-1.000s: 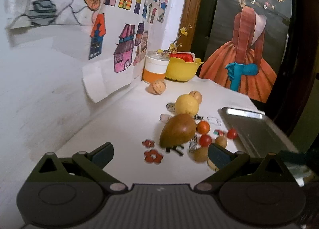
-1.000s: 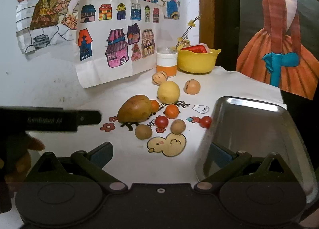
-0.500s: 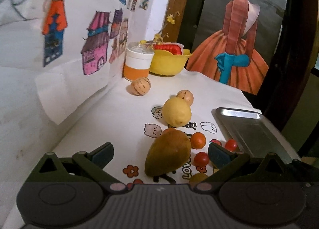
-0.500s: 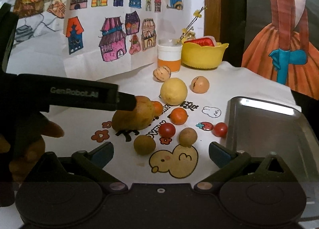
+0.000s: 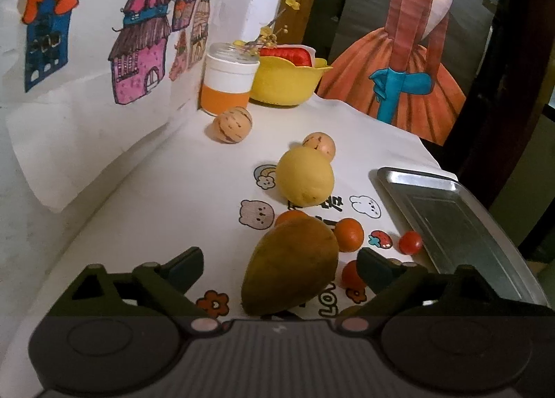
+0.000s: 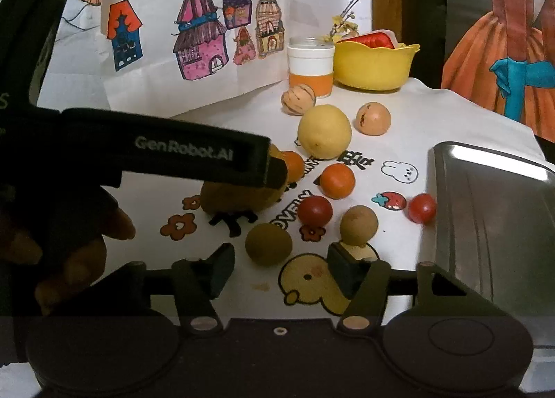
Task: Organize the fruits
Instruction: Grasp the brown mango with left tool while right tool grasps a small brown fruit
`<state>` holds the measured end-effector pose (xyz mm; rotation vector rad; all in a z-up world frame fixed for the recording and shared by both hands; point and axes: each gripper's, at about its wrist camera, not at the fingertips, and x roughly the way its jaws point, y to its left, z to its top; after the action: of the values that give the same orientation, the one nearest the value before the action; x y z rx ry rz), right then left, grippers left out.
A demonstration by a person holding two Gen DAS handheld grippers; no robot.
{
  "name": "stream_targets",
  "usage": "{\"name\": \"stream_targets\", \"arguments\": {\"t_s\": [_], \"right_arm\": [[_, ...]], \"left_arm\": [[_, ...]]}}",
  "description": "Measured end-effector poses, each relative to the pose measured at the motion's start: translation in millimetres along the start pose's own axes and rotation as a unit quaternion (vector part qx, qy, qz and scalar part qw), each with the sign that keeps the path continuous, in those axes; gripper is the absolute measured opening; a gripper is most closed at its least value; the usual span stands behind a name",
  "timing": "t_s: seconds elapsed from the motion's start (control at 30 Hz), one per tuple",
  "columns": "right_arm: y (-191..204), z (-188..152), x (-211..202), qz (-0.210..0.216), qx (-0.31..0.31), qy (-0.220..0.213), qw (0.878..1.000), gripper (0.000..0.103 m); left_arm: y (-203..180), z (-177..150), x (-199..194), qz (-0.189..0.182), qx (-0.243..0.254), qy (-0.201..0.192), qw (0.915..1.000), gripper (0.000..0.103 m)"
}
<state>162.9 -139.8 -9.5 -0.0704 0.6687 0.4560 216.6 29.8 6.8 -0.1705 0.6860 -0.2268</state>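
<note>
Between open left gripper jaws: mango, long axis near-far, untouched; right gripper open, farther.

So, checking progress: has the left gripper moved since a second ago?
Yes. The left gripper advanced toward the large brown-green mango, now between its open fingers.

One mango, one lemon, two oranges, two cherry tomatoes, one tray.

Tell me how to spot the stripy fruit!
Find the yellow bowl at the back of the table. Beside it stands an orange-and-white jar, and the stripy fruit sits right before it. It alone is pale tan with dark stripes.
</note>
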Motion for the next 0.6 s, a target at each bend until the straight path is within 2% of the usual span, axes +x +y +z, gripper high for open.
{"name": "stream_targets", "arguments": {"t_s": [0.37, 0.47, 0.6], "right_arm": [[1.5, 2.6, 3.0, 0.006, 0.006, -0.003, 1.0, 0.032], [0.6, 1.4, 1.3, 0.007, 0.01, -0.004, 1.0, 0.032], [-1.4, -2.0, -3.2, 0.012, 0.017, -0.006, 1.0, 0.032]], "left_arm": [[-2.0, 1.3, 6.3, -0.012, -0.001, 0.011, 0.9999, 0.07], [-1.6, 1.3, 9.0, -0.019, -0.007, 0.015, 0.9997, 0.064], [-2.1, -0.5, 8.6, -0.016, -0.009, 0.01, 0.9998, 0.063]]}}
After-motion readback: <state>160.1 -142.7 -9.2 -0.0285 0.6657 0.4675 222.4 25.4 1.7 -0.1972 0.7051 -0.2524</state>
